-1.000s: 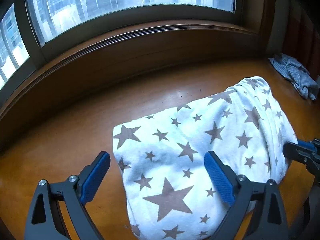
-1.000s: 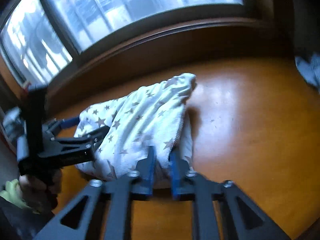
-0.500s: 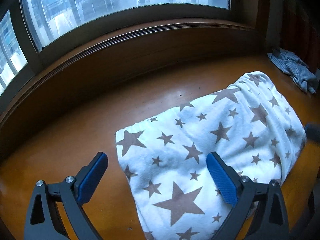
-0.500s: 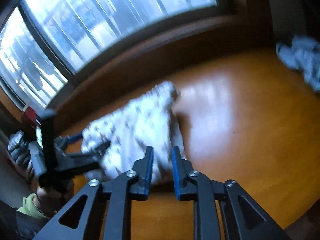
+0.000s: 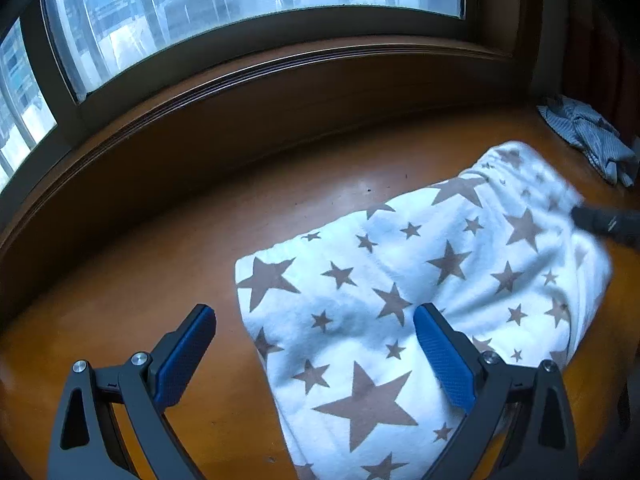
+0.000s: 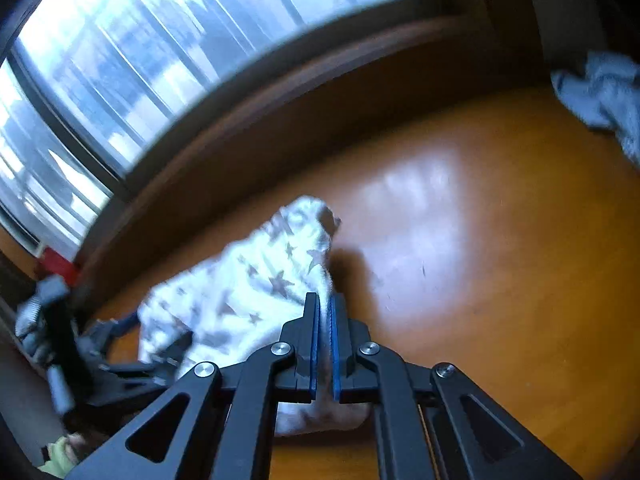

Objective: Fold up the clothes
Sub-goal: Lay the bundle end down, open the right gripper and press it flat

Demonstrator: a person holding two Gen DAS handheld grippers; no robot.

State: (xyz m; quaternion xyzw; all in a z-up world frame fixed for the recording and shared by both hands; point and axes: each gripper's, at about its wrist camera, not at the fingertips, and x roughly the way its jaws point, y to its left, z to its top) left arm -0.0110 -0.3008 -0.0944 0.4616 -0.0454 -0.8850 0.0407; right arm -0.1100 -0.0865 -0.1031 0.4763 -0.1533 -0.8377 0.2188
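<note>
Left tongs (image 5: 314, 350) wide over star-print garment (image 5: 420, 292) corner; right tongs (image 6: 325, 312) pinching its edge; bare worktop (image 6: 500, 264) rightward.

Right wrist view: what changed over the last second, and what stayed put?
The right claw, shut on the star-print garment throughout, has lifted and swung right, dragging the cloth's edge along. The left claw stayed open above the garment. The striped cloth has not moved.

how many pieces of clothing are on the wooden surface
2. The white star-print garment lies folded in the middle of the wooden surface, by both hand-held grippers. A crumpled blue-grey striped garment sits at the far right edge. More may lie outside the views.
</note>
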